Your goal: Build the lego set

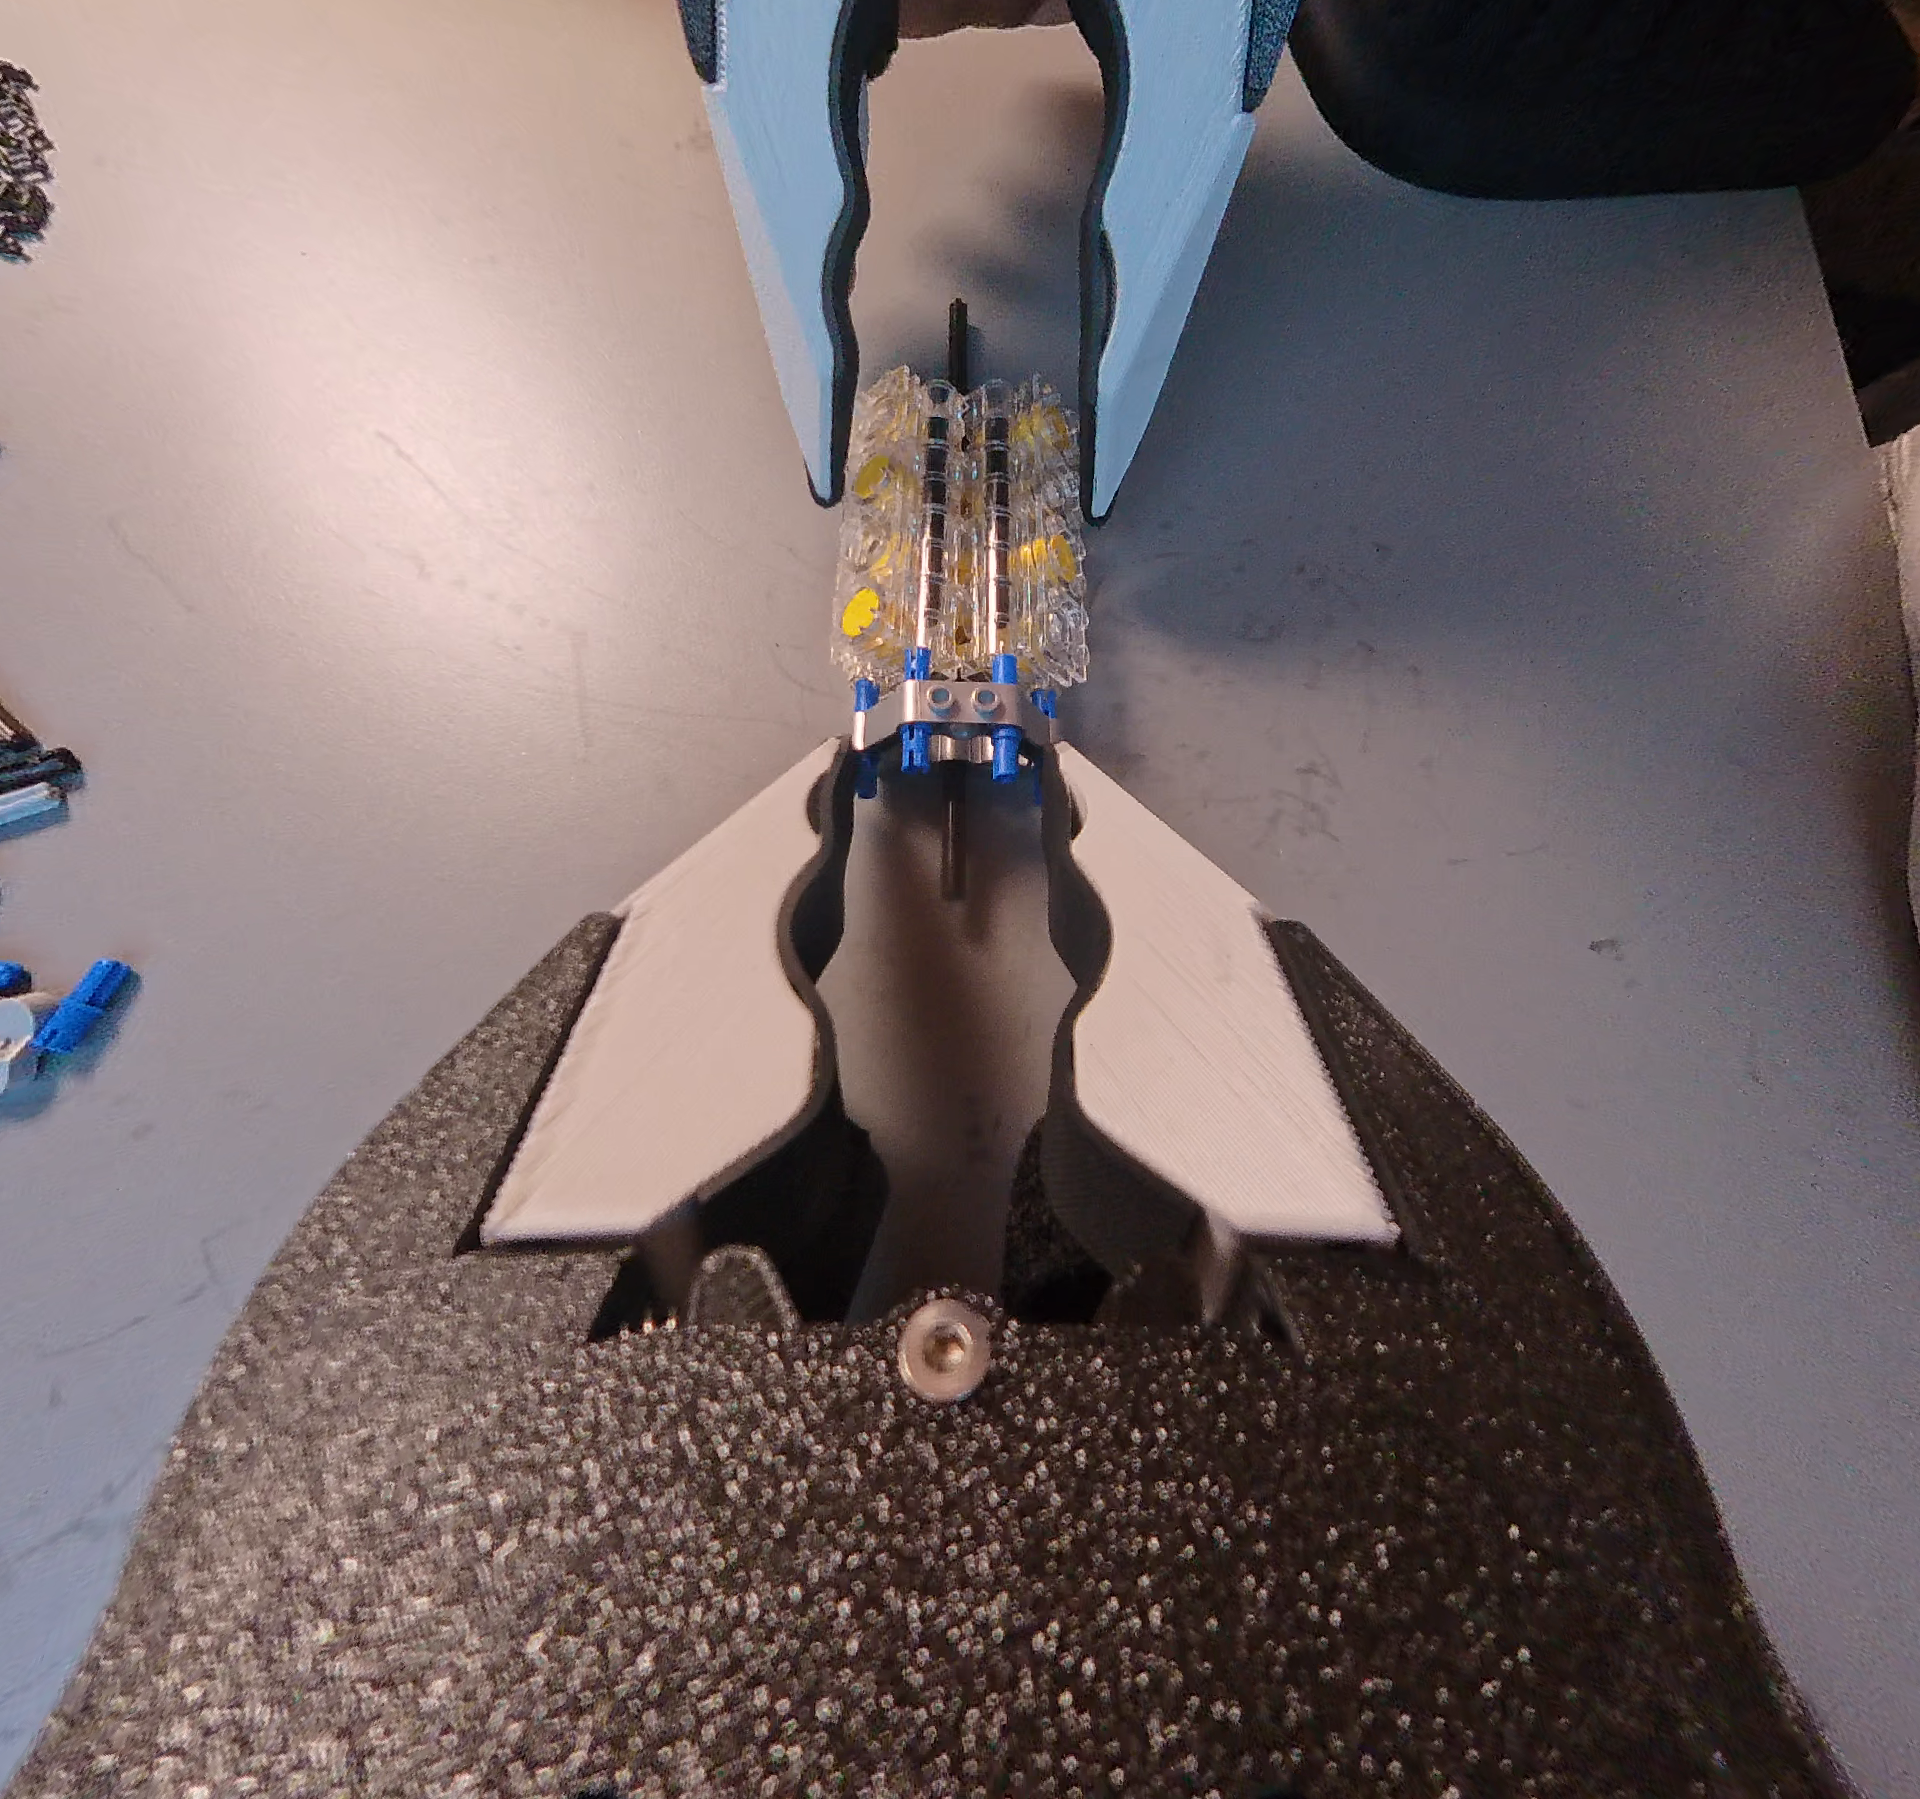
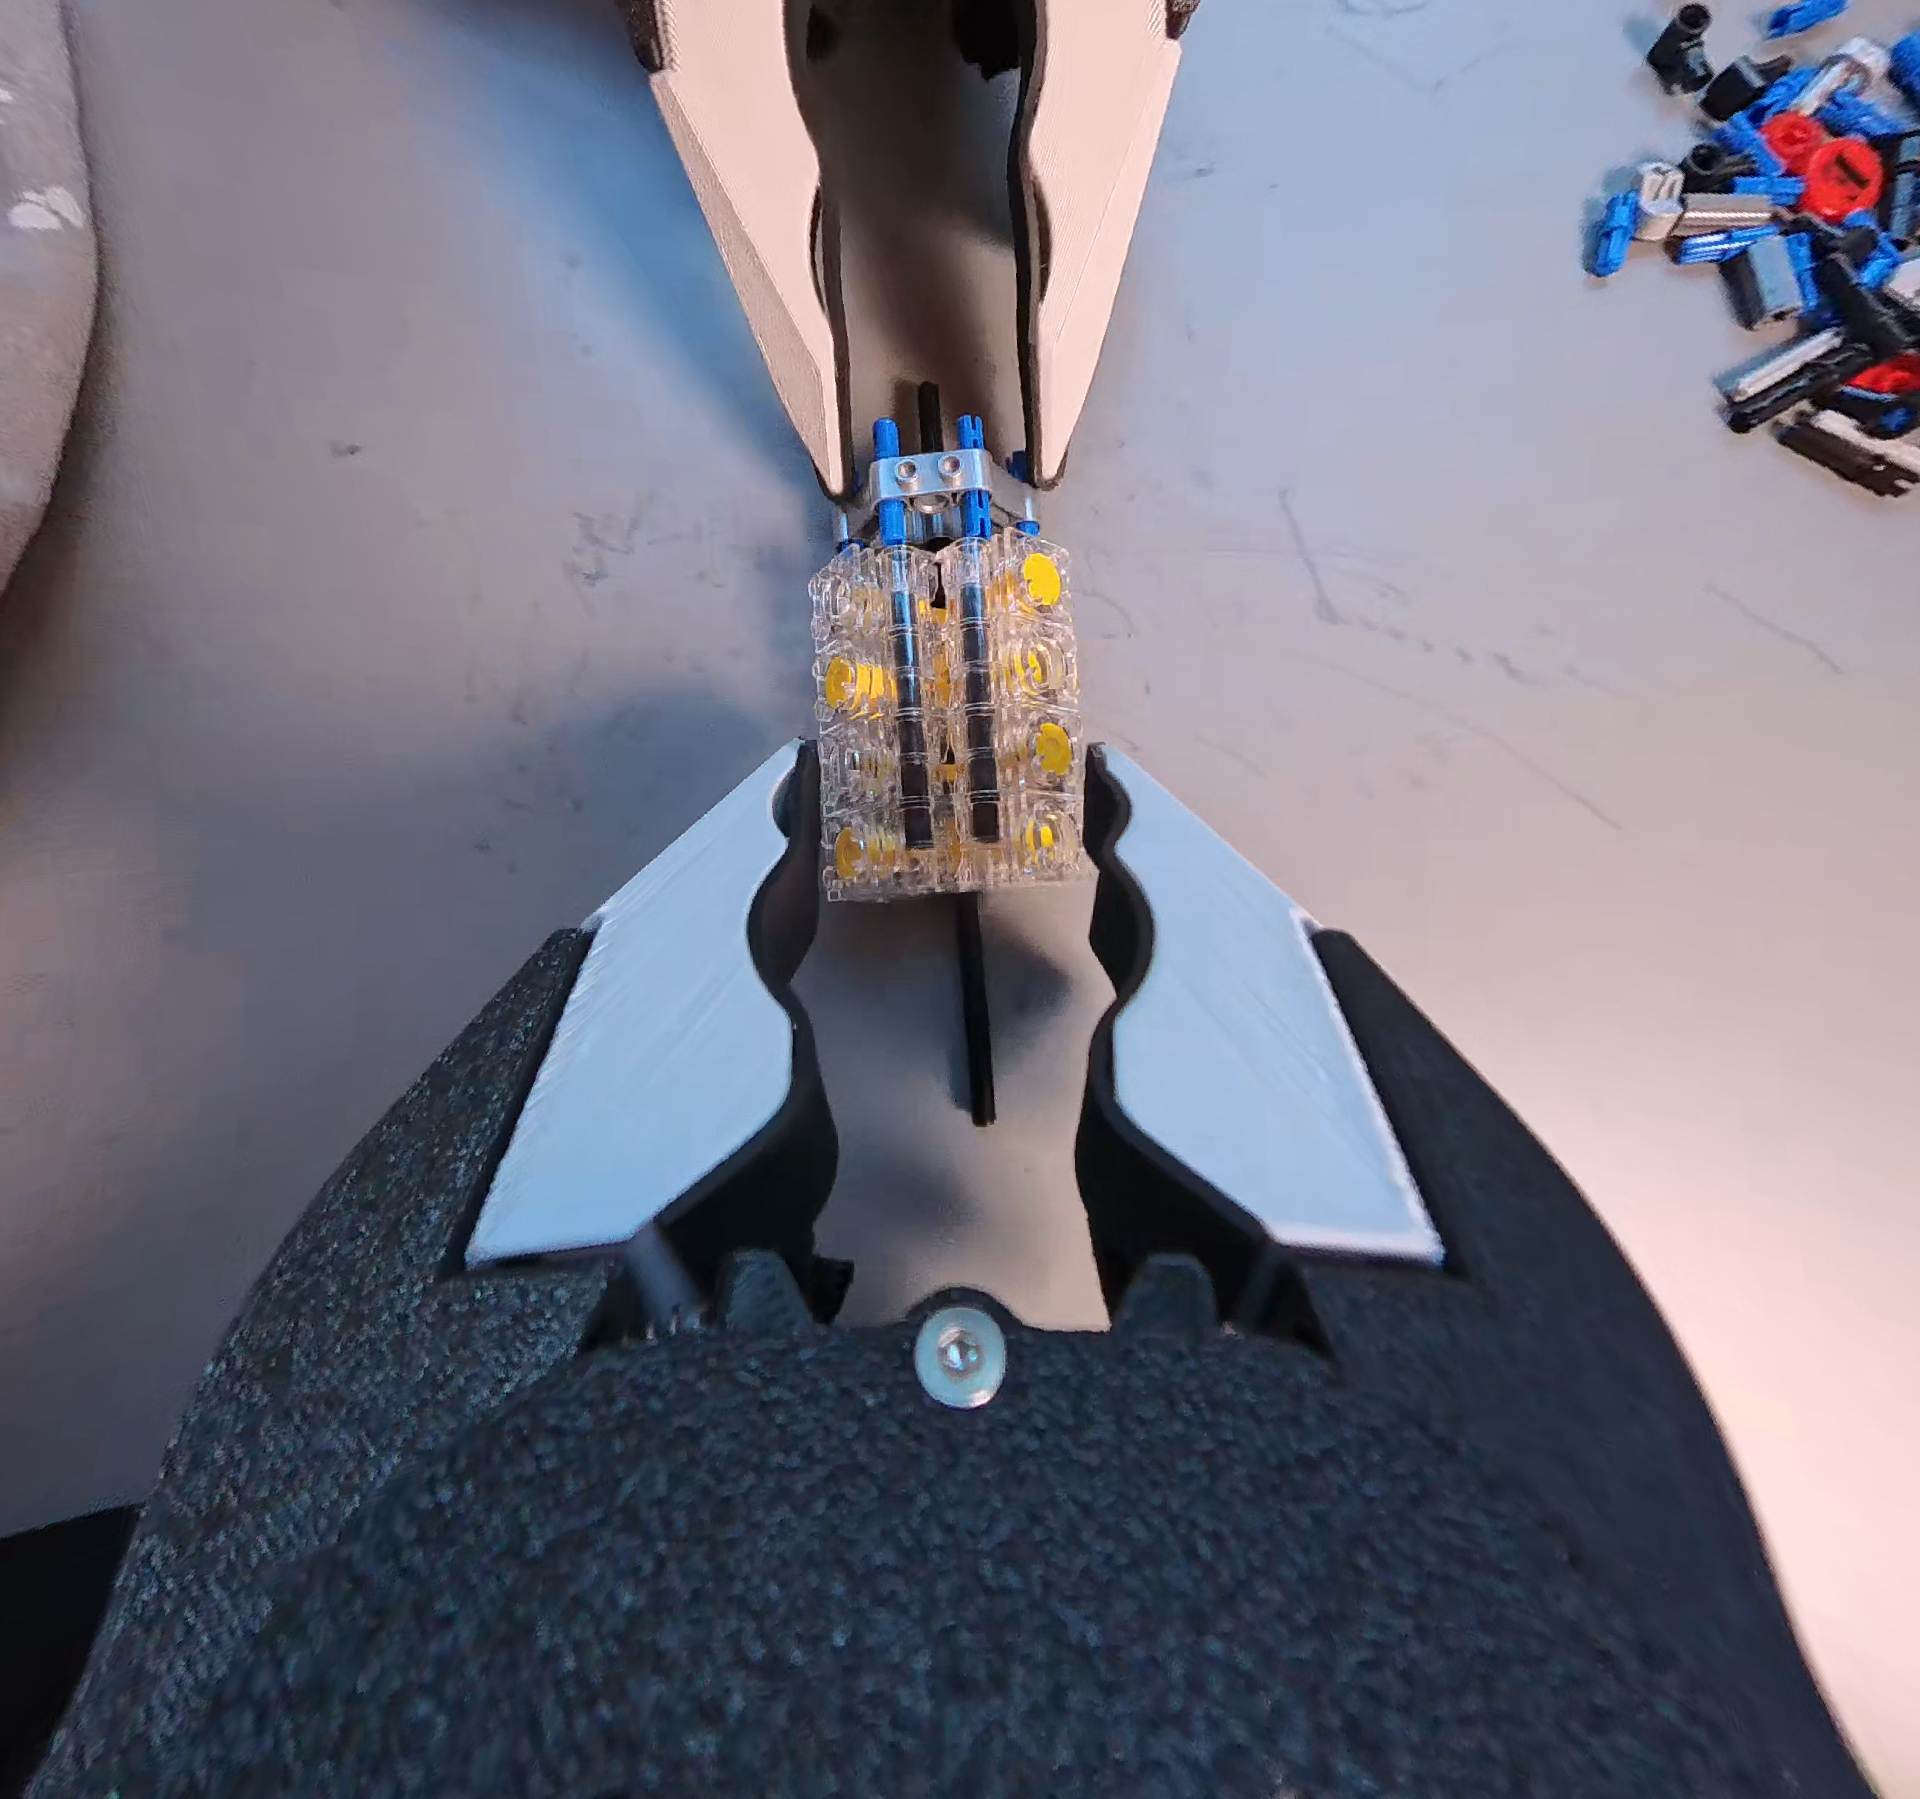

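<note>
A small brick assembly point(image 1: 961, 554) of clear round pieces with yellow parts, black axles, blue pins and a grey end frame point(image 1: 961, 705) is held between both grippers above the grey table point(image 1: 416, 502). My left gripper point(image 1: 951, 762) is shut on the grey and blue end. My right gripper point(image 1: 961, 502) comes from the opposite side, its fingers pressed on the clear block's sides. In the right wrist view the right gripper point(image 2: 951, 762) clamps the near end of the assembly point(image 2: 945, 710), and the left gripper point(image 2: 940, 482) holds the far end. A long black axle point(image 2: 977, 1011) sticks out of it.
A pile of loose blue, black, grey and red pieces point(image 2: 1808, 222) lies at the far right of the table. A few blue pieces point(image 1: 88, 1006) lie at the left edge. A dark fabric item point(image 1: 1610, 35) sits at the top right, and pale cloth point(image 2: 42, 243) at the left. Across from one pair of fingers to the other is roughly 6 cm.
</note>
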Demonstrator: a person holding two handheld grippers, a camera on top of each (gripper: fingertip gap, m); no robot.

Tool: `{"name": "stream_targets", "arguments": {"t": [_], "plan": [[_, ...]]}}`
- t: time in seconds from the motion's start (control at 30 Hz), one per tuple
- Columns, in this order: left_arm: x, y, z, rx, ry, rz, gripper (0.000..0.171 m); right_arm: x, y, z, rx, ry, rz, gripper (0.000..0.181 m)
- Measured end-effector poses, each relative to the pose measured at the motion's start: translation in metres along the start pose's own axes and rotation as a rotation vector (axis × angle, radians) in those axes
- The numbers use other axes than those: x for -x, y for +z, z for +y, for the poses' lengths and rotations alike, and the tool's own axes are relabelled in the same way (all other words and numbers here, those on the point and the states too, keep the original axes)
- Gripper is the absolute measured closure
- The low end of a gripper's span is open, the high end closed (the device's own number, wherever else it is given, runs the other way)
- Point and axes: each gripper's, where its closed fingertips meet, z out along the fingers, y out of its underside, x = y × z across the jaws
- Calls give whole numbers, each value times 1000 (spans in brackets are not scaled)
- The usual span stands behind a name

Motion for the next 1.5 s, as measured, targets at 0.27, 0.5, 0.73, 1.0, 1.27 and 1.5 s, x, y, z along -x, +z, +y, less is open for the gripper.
{"name": "stream_targets", "arguments": {"t": [0.27, 0.5, 0.73, 1.0, 1.27, 1.5], "plan": [[2, -3, -3, -18, -22, 12, 131, -3, -1, -1, -29, 59, -114, 138], [5, 3, -13, -34, -55, 13, 119, -5, 1, -2, 3, 31, -156, 138], [3, 21, -16, 25, -91, 40, 121, -6, 2, -4, 8, -5, -184, 138], [2, 20, -16, 17, -149, 12, 122, -9, 1, -3, 3, -2, -96, 133], [1, 21, -16, 12, -147, 5, 123, -4, 14, -5, 125, -161, -6, 131], [0, 20, -15, 1, -156, 8, 123, -3, 15, -6, 177, -193, -112, 133]]}}
